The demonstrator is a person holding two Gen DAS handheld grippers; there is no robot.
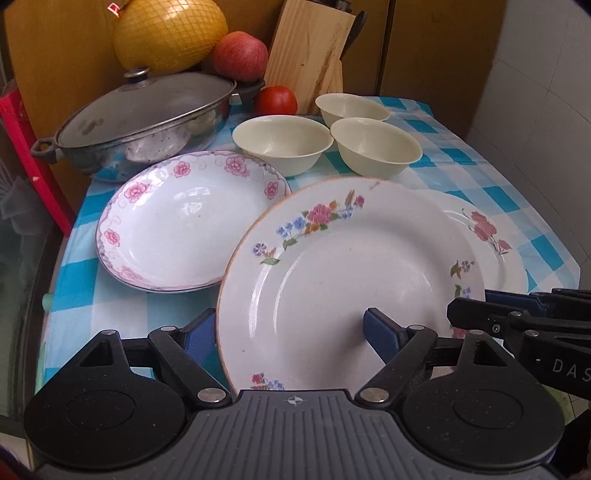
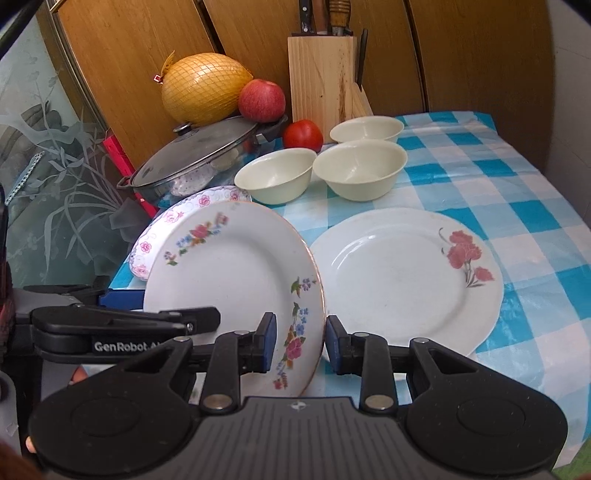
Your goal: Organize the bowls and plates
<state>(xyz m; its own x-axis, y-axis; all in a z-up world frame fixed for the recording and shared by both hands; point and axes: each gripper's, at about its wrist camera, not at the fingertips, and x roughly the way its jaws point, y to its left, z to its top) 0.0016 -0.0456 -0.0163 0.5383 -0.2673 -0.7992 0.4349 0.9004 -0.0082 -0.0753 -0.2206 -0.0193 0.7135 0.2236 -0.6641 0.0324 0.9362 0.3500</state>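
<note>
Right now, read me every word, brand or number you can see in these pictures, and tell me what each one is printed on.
"GenRobot A", cut off by the right gripper's arm: white lettering on the side of the left gripper.
"DAS", cut off at the picture's edge: white lettering on the side of the right gripper.
Small red tag on the netted pomelo: a mark shows, too small to read.
Nothing else carries text.
</note>
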